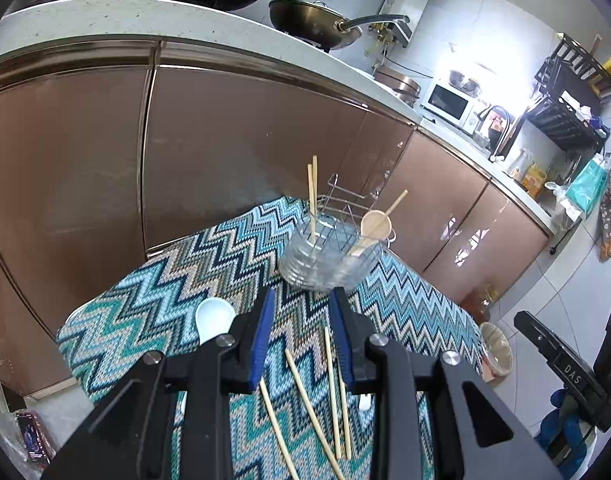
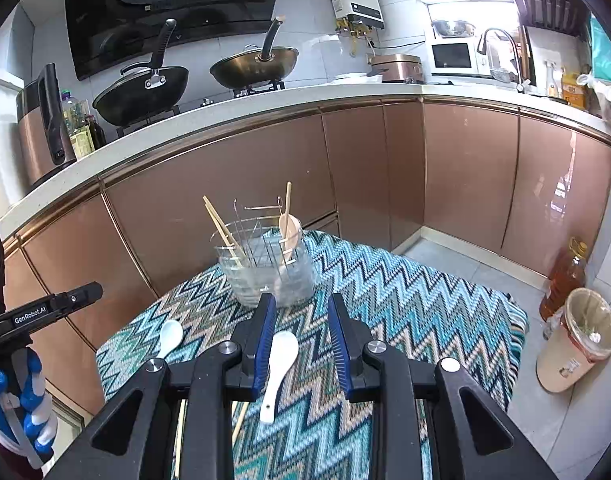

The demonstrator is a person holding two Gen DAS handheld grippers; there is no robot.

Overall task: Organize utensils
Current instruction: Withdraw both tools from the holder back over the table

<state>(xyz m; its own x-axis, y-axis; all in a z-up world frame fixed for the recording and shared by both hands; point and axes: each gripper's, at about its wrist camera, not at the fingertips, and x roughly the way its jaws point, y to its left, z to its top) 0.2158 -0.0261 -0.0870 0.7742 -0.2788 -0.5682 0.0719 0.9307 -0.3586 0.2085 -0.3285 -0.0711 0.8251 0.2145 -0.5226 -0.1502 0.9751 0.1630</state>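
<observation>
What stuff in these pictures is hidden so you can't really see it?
- Loose chopsticks, left wrist view: lower ends cut off by the bottom edge.
- White spoon, left wrist view: handle hidden behind the left gripper.
- Holder, both views: inside bottom unclear through glare.

walls: white tile (image 2: 317,60) | cabinets (image 2: 465,176): glossy copper | floor (image 2: 457,264): pale tile

White spoon (image 2: 279,368) flat on cloth, chopsticks (image 1: 332,392) loose, holder (image 2: 267,268) upright
</observation>
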